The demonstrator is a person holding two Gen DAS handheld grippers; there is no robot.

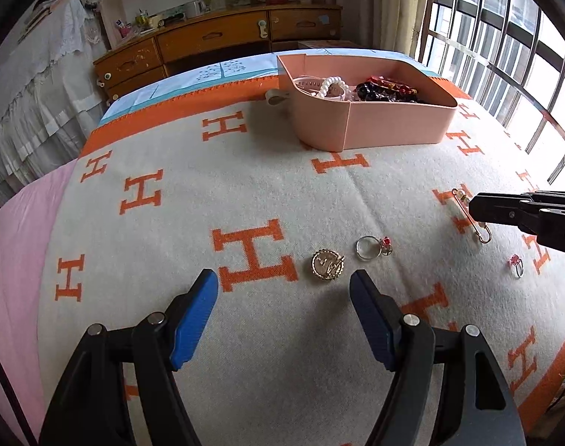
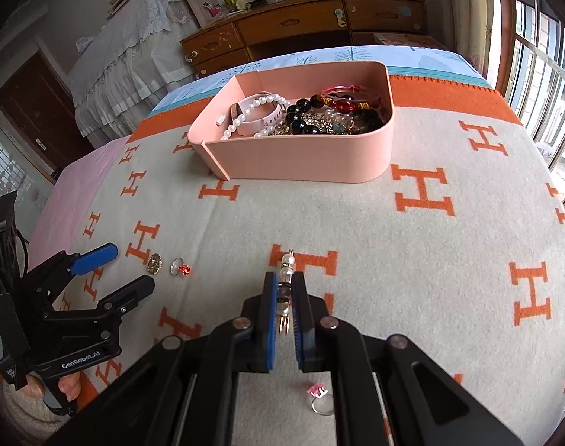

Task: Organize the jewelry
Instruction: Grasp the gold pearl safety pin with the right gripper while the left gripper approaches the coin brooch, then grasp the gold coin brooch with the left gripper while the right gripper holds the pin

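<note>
A pink jewelry box (image 1: 371,126) (image 2: 301,156) holding pearl strands, dark beads and a watch sits at the far side of the blanket. My right gripper (image 2: 285,280) (image 1: 472,206) is shut on a gold pearl pin brooch (image 2: 286,264) (image 1: 479,228) lying on the blanket. My left gripper (image 1: 284,282) (image 2: 131,265) stands open, with a round gold brooch (image 1: 327,264) (image 2: 154,262) just ahead of its fingertips. Beside that lies a silver ring with a red stone (image 1: 373,247) (image 2: 181,267). A pink-stone ring (image 1: 516,264) (image 2: 319,397) rests under the right gripper.
The bed is covered by a cream blanket with orange H letters (image 1: 252,249). A wooden dresser (image 1: 215,37) stands beyond the bed, and barred windows (image 1: 505,37) are on the right. A person's fingers (image 2: 68,386) hold the left gripper's handle.
</note>
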